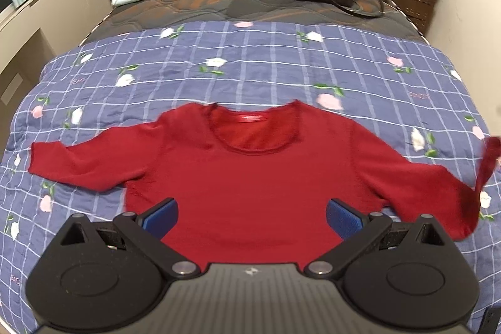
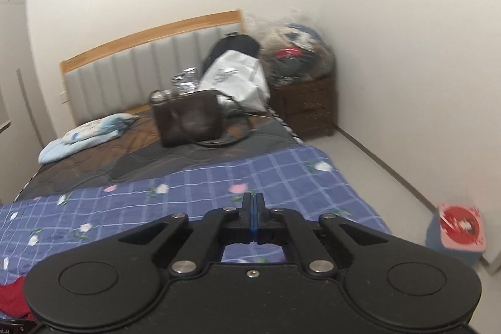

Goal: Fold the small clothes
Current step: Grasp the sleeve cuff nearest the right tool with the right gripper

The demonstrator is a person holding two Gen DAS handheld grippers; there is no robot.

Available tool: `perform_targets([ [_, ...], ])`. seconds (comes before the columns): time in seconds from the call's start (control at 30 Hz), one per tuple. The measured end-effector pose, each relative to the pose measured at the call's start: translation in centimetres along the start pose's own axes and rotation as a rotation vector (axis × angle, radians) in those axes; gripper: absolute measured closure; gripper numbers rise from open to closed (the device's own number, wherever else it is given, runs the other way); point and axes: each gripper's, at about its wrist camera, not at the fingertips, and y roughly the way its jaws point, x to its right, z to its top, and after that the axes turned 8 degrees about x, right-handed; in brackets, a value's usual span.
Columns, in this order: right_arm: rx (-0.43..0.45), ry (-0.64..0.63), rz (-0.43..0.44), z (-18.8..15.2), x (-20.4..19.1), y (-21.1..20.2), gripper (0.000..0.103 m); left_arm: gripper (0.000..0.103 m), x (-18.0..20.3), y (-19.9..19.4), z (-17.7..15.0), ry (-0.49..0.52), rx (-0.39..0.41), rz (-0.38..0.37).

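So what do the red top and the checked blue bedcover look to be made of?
Red long-sleeved top: seemingly a soft, matte fleece or knit; fuzzy surface, rolled neckline. Blue checked floral bedcover: probably quilted plush or cotton, puckered along its stitched lines. Blur leaves both uncertain.

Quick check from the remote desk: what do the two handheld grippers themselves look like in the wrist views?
Both are the same build. The left gripper has a matte black body with two round discs, black linkage arms with silver pivot bolts, a ribbed grey centre plate bearing a small logo, and blue textured pads. The right gripper shows the same black frame, silver bolts and a thin blue edge. No hands, sleeves or cables visible.
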Motion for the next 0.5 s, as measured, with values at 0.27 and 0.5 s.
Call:
perform_targets([
  [0.27,-0.124,0.131,-0.045,-6.1,-4.9,-0.2,0.081,0.000,-9.4,0.1,-0.4,-0.036,0.007,0.045],
  [0.5,-0.295,0.141,-0.147,-14.8,-3.5,-0.6,0.064,0.000,-12.2,1.8,-1.6,-0.024,-0.032,0.094],
])
